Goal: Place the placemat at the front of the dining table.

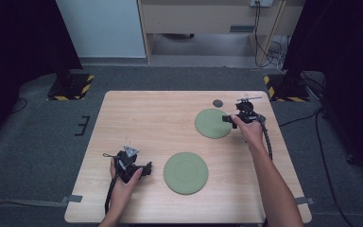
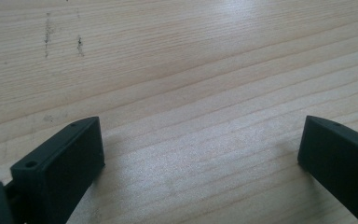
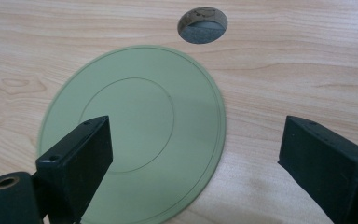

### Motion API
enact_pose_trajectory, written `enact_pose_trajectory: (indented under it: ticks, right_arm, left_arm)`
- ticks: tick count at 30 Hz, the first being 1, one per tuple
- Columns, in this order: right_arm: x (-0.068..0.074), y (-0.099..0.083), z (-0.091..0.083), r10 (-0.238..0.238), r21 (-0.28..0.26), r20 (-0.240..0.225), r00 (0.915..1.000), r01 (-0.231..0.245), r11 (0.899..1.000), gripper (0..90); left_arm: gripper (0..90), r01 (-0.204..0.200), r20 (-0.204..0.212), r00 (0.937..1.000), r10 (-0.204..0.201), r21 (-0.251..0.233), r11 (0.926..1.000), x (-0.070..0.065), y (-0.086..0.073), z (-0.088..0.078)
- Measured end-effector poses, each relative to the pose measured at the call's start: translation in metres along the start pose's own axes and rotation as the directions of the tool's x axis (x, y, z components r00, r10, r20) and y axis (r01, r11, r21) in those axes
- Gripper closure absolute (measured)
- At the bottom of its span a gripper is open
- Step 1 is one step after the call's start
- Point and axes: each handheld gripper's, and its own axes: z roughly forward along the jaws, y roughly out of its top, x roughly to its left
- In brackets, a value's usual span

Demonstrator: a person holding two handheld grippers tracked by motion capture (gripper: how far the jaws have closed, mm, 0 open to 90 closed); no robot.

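In the high view, you hold the left gripper (image 1: 144, 169) near the front left part of the wooden table (image 1: 142, 118), low over the bare wood, and a green plate (image 1: 185, 172) lies just to its right, apart from it. Your right gripper (image 1: 228, 118) is at the far right part of the table, at the right edge of the second green plate (image 1: 212, 123), and a small round hole (image 1: 218, 103) in the tabletop is just beyond that plate. In the left gripper view, the two black jaws stand wide apart, with nothing between them except the wood grain of the table. In the right gripper view, the jaws also stand wide and they grip nothing; the second green plate (image 3: 140, 126) lies flat on the table under the left jaw, its rim reaches into the gap between the jaws, and the round hole (image 3: 202, 24) is beyond it.
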Motion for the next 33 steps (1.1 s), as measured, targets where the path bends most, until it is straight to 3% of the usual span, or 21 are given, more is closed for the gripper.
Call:
enact_pose_trajectory:
  ticks: [13, 17, 33]
  right_arm:
    - [0.01, 0.002, -0.032, -0.058, -0.07, 0.027, 0.9979, 0.06, 0.996, 7.0]
    - [0.009, 0.001, -0.039, -0.056, -0.084, 0.032, 0.9979, 0.058, 0.995, 8.8]
    - [0.01, -0.018, -0.052, -0.083, -0.134, 0.046, 0.9955, 0.088, 0.987, 8.3]
  left_arm:
    - [0.0, -0.001, 0.001, 1.0, 0.001, 0.0, 1.0, -0.001, -0.001, -0.001]
    - [0.0, -0.001, 0.001, 1.0, 0.001, 0.0, 1.0, -0.001, -0.001, -0.001]
    - [0.0, -0.001, 0.002, 1.0, 0.001, 0.0, 1.0, -0.001, -0.001, -0.001]
